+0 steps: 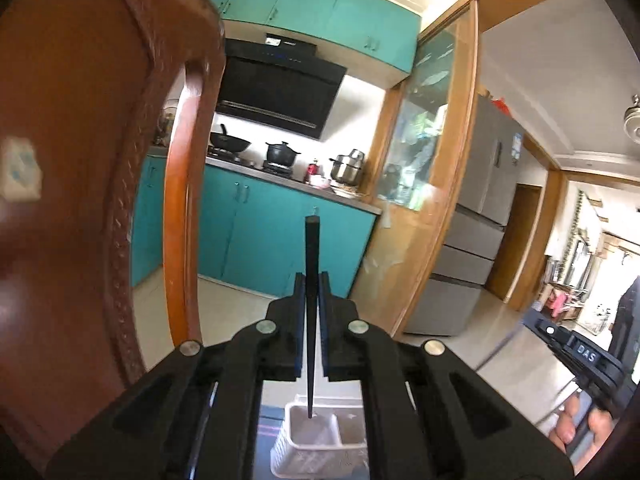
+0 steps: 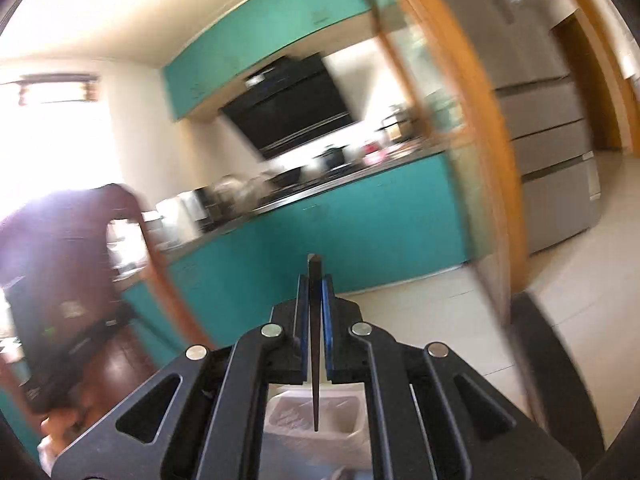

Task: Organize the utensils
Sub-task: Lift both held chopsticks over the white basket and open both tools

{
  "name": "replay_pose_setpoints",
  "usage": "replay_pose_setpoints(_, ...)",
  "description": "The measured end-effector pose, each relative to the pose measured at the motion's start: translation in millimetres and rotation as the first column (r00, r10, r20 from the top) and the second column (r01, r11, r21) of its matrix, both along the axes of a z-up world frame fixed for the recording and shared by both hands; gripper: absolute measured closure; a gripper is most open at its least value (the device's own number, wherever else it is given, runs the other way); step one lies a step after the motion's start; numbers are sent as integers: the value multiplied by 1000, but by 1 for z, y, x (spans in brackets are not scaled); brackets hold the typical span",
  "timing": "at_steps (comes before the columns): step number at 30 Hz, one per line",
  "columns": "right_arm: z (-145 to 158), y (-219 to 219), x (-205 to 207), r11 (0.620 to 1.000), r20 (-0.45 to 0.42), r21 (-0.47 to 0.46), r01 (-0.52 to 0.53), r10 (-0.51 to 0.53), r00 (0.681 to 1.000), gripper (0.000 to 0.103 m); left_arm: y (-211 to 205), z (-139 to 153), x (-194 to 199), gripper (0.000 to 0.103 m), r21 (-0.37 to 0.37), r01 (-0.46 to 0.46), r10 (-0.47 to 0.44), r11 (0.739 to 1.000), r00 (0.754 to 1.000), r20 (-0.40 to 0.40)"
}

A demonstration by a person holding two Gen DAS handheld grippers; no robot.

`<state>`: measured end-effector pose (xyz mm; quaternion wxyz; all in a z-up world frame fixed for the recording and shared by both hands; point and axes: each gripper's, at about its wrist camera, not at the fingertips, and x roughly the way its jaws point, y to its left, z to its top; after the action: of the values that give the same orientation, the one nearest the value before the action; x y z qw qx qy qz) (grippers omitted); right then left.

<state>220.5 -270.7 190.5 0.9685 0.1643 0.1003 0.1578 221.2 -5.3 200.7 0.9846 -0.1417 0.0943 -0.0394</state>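
A white slotted utensil basket [image 1: 316, 444] is seen low at the frame's centre on a dark surface [image 1: 270, 426]; the surface's nature cannot be told.

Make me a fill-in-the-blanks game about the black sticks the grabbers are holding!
1. The left gripper is shut on a black ____.
2. The thin tip of the left chopstick points down at a ____ plastic basket.
3. The right gripper squeezes the right chopstick between ____ pads.
4. The kitchen cabinets are colored ____.

Missing words: chopstick; white; blue; teal
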Motion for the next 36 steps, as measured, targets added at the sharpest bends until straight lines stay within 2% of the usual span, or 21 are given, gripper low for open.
replay_pose_setpoints(3,-32,9,23,1000,-27,-28,-5,5,1000,96,-5,-30,30,96,-43,33,-37,999,993,-109)
replay_pose_setpoints(4,-42,12,30,999,-48,-46,3,-6,999,96,-8,-41,37,96,-37,38,-42,999,989,-139)
replay_pose_setpoints(7,-70,23,39,995,-80,-102,-12,4,997,96,-24,-72,54,96,53,20,-9,998,979,-206)
replay_pose_setpoints(10,-88,32,38,988,-87,-151,-21,8,996,96,-29,-97,61,96,69,31,-13,997,968,-251)
replay_pose_setpoints(13,-94,39,33,983,-82,-182,-24,9,997,96,-31,-110,66,96,85,39,-15,996,962,-272)
replay_pose_setpoints(15,-91,39,30,981,-71,-192,-17,3,997,89,-31,-114,63,96,83,45,-21,995,961,-274)
replay_pose_setpoints(17,-91,36,21,981,-54,-193,-9,-1,999,55,-26,-114,48,96,50,41,-28,998,973,-230)
replay_pose_setpoints(18,-91,32,13,982,-35,-186,3,-9,999,49,-25,-116,36,91,43,35,-25,998,977,-210)
replay_pose_setpoints(19,-91,27,3,984,-9,-176,15,-17,1000,45,-23,-117,26,84,38,29,-22,999,982,-190)
replay_pose_setpoints(22,-98,14,-24,987,45,-156,30,-23,999,45,-16,-122,-15,72,24,-11,14,1000,991,-133)
replay_pose_setpoints(25,-115,0,-51,991,58,-129,26,-19,998,45,-11,-136,-51,66,54,-64,71,996,988,-134)
replay_pose_setpoints(28,-138,6,-57,993,-10,-120,-13,12,1000,45,-9,-154,-64,62,106,-128,148,986,966,-210)
replay_pose_setpoints(30,-158,24,-49,980,-122,-195,-46,22,992,45,-6,-168,-60,62,125,-140,172,982,940,-295)
replay_pose_setpoints(32,-184,51,-31,947,-269,-311,-79,-8,963,45,-2,-173,-57,62,123,-132,167,984,927,-336)
replay_pose_setpoints(33,-199,65,-20,926,-347,-359,-115,-18,938,45,0,-175,-57,62,126,-128,164,984,923,-348)
replay_pose_setpoints(35,-232,90,-3,898,-493,-389,-207,-13,870,45,3,-176,-59,58,144,-133,177,981,917,-357)
replay_pose_setpoints(36,-245,97,1,892,-535,-386,-235,-9,845,45,4,-177,-59,55,146,-134,179,980,916,-359)
